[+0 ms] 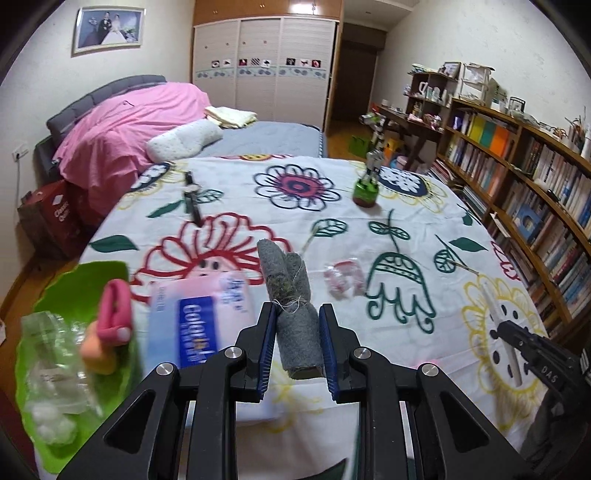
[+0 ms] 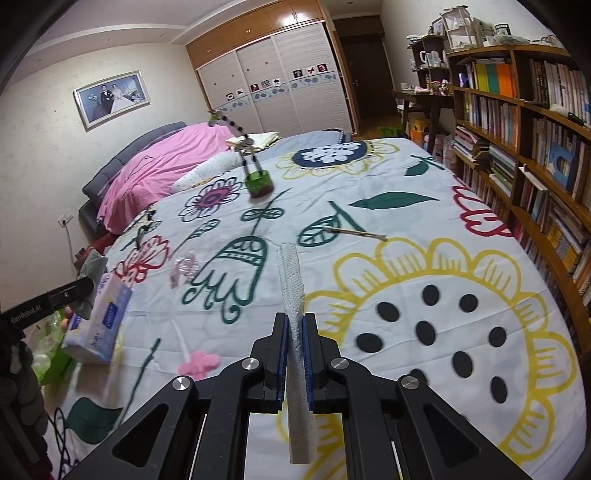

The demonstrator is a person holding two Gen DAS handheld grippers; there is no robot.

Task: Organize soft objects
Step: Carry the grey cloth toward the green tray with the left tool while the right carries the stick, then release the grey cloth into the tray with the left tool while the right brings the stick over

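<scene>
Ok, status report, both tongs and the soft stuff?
Left tongs shut on grey felt roll. Right tongs shut on white rolled cloth. Tissue pack beside green tray. Nothing blocking.

Even indoor light, soft shadows; fisheye bending, dark corners; tissue pack [image 1: 199, 317] motion-blurred in left view.

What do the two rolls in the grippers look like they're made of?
Grey roll in the left gripper: likely felt, matte and fuzzy, tied with thread. White roll in the right gripper: probably paper towel or embossed foam sheet, with a dimpled surface.

Bookshelf [image 2: 524, 155], wardrobe [image 1: 264, 70], framed photo [image 1: 108, 29].
</scene>
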